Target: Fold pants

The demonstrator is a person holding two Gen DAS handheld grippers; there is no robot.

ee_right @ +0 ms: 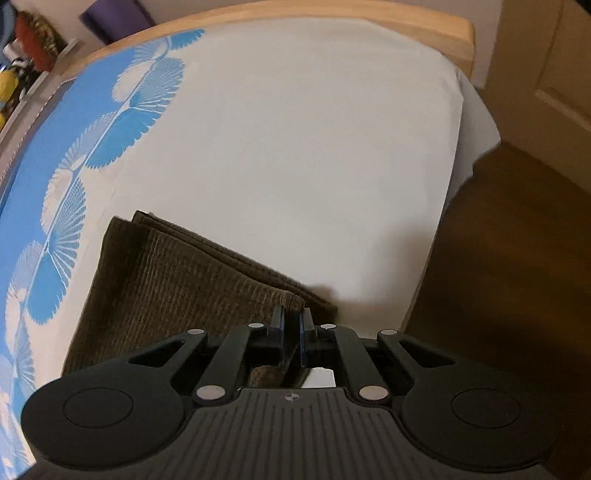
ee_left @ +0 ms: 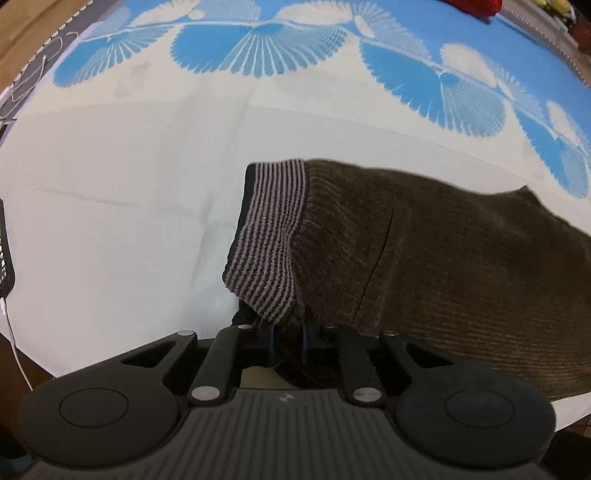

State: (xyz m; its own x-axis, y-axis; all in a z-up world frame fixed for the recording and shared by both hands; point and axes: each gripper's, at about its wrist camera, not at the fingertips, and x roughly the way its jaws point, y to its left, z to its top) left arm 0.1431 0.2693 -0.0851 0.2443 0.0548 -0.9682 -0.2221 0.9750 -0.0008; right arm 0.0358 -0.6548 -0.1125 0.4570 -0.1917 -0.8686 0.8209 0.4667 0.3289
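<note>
Dark brown corduroy pants (ee_left: pixel 443 266) lie on a white sheet with a blue fan pattern (ee_left: pixel 110 221). Their striped grey-and-black waistband (ee_left: pixel 269 236) stands lifted in the left wrist view. My left gripper (ee_left: pixel 288 332) is shut on the lower corner of that waistband, the cloth pinched between the blue pads. In the right wrist view the pants (ee_right: pixel 166 273) show as a doubled leg end. My right gripper (ee_right: pixel 291 321) is shut on the near corner of that leg end, with brown cloth squeezed between its fingers.
The bed's wooden end board (ee_right: pixel 332 14) runs along the far edge, and the mattress edge drops to a dark wooden floor (ee_right: pixel 498 258) at the right. A white cable (ee_left: pixel 14 350) hangs at the left. Red and yellow items (ee_right: pixel 33 44) sit beyond the bed.
</note>
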